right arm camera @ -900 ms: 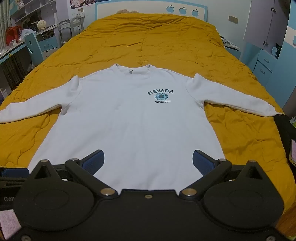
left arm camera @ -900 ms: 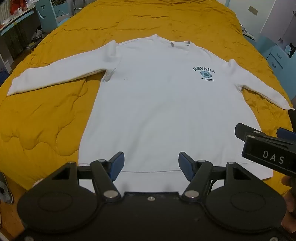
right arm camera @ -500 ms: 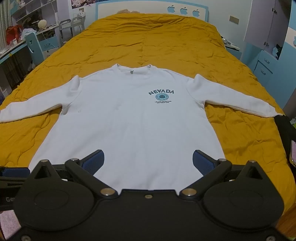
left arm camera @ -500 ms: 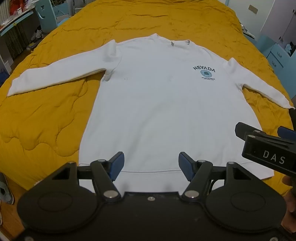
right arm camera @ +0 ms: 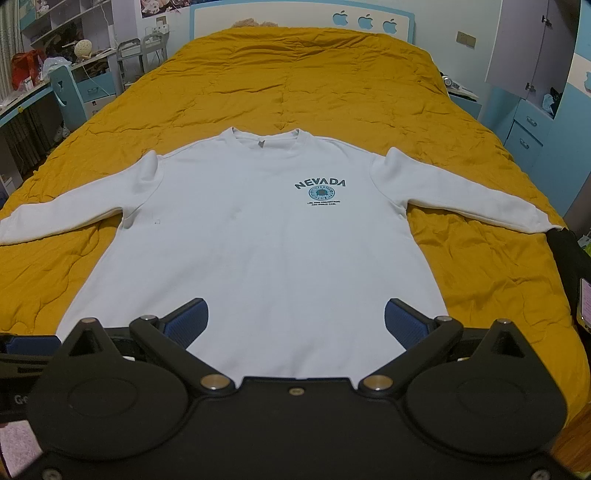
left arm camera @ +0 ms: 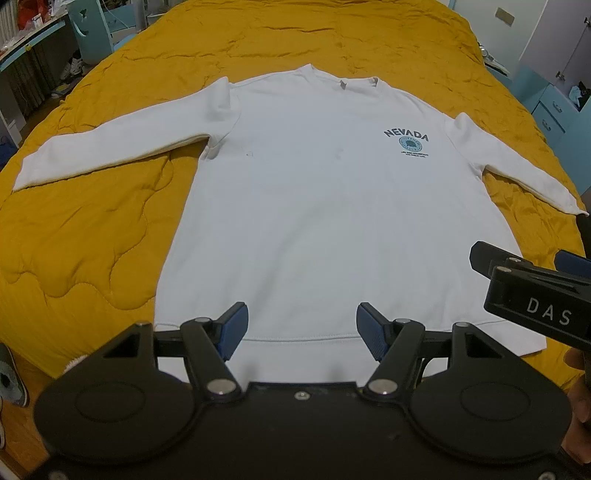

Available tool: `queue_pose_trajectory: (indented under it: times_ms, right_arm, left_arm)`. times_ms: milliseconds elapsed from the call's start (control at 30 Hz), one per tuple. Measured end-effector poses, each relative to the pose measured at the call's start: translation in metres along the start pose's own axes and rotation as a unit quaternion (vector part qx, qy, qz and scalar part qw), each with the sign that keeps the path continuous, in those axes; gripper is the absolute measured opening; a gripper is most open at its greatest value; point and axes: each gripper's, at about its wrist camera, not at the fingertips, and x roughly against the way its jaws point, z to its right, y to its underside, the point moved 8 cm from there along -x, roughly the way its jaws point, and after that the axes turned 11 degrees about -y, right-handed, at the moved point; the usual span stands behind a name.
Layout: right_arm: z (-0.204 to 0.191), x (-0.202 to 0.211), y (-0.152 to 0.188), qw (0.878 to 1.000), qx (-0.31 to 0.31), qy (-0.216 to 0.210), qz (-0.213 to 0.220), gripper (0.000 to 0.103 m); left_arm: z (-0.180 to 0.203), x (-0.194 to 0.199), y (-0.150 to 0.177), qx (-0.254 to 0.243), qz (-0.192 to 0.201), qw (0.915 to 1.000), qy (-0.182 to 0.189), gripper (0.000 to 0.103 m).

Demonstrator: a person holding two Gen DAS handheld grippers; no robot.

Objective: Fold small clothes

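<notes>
Left tool (left arm camera: 300, 328) and right tool (right arm camera: 293, 321) poised side by side at the foot of the bed, both tilted downward, blue pads spread wide, nothing gripped in either. Directly ahead and below, touching neither: white sweatshirt (left arm camera: 332, 206) printed "NEVADA", spread flat and face up on the mustard quilt (right arm camera: 295, 74). Hem (left arm camera: 295, 338) nearest the tools, neckline (right arm camera: 264, 138) farthest, long axis running straight away toward the headboard (right arm camera: 295, 18). Sleeves flung out to either side, left sleeve (left arm camera: 110, 144) reaching well toward the quilt's left edge, right sleeve (right arm camera: 480, 199) ending close beside a dark object at the right edge. Left tool over the hem's middle-left stretch, right tool toward the right hem corner; each sleeve likely best taken by the tool on its own side. Plenty of bare quilt beyond the collar and along both flanks for folding inward. Blue drawers (right arm camera: 528, 129) and a cluttered desk (right arm camera: 33, 92) well clear of the bed.
</notes>
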Motion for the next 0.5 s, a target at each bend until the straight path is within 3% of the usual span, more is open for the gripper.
queue_pose_trajectory:
  times_ms: [500]
  right_arm:
    - [-0.0008, 0.0008, 0.0007, 1.000, 0.000, 0.000, -0.001, 0.103]
  left_arm:
    - [0.0003, -0.0016, 0.0016, -0.003, -0.001, 1.0000, 0.002, 0.069]
